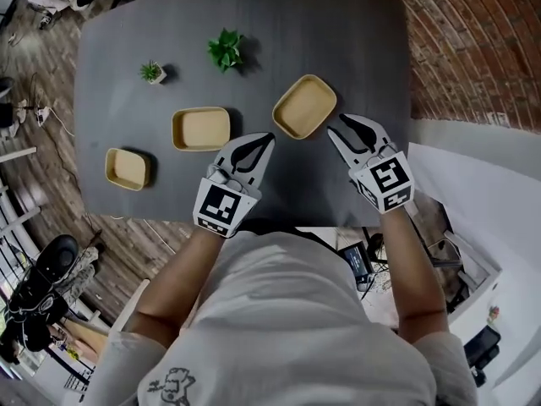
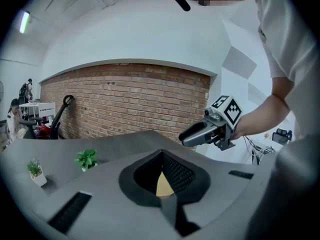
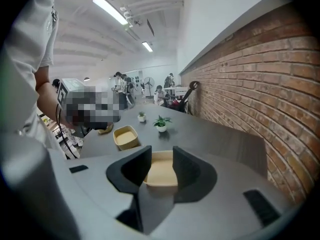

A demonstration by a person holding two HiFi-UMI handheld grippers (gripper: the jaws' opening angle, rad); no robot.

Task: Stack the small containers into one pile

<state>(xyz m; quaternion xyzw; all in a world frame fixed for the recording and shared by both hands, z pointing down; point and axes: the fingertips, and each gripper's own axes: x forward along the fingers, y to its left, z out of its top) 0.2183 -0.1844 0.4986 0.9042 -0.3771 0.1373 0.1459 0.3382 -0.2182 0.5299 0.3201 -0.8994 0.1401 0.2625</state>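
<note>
1. Container on the right lies on the grey tabletop, just ahead of the released, empty right tongs.
2. Left tongs are clenched, empty.
3. Middle container and left container lie apart, leftward.
4. Small plant and larger plant stand farthest.

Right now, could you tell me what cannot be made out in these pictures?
Left gripper view: its fingers hide all but a sliver of a beige container.
Right gripper view: a mosaic patch covers most of the far container.
Head view: torso hides part of the table's edge.
</note>
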